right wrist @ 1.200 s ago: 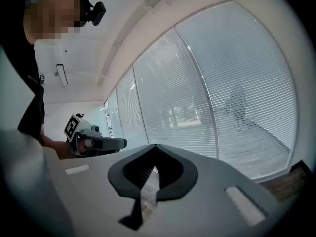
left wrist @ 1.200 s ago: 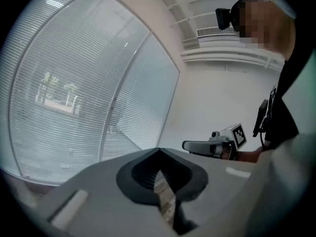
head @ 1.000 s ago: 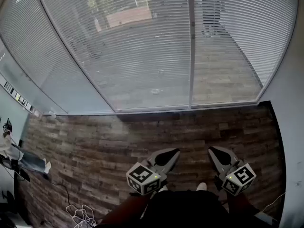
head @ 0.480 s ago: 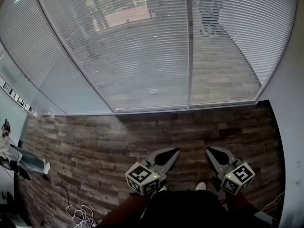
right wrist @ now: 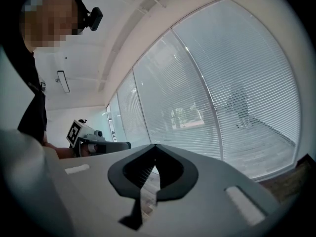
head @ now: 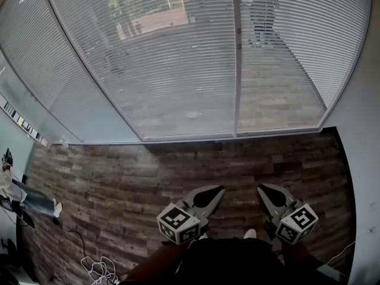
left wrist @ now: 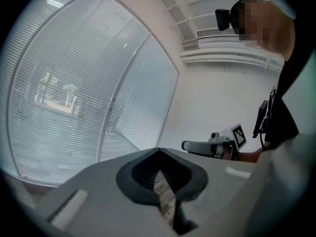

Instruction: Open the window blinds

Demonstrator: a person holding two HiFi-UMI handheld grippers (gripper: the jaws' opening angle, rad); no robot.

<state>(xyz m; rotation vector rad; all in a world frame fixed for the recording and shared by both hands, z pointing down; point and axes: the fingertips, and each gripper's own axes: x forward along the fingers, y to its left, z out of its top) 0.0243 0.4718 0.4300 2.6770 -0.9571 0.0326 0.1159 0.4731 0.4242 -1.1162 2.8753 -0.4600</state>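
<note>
Daylight comes through the white horizontal-slat window blinds (head: 178, 58), so the upper half of the head view is brightest. The brown wood-plank floor (head: 148, 177) below is dimmer, with a dark band along the window's foot and soft shadow at the bottom edge. Straight frame lines bow into curves. Both gripper views are round fisheye pictures with black corners. At their lower middle, the pale grey left gripper (left wrist: 159, 150) and pale grey right gripper (right wrist: 154, 145) look slightly soft.

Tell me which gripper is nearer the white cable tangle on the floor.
Left. The left gripper is up and right of the white cable tangle; the right gripper is farther right, past the left one.
</note>
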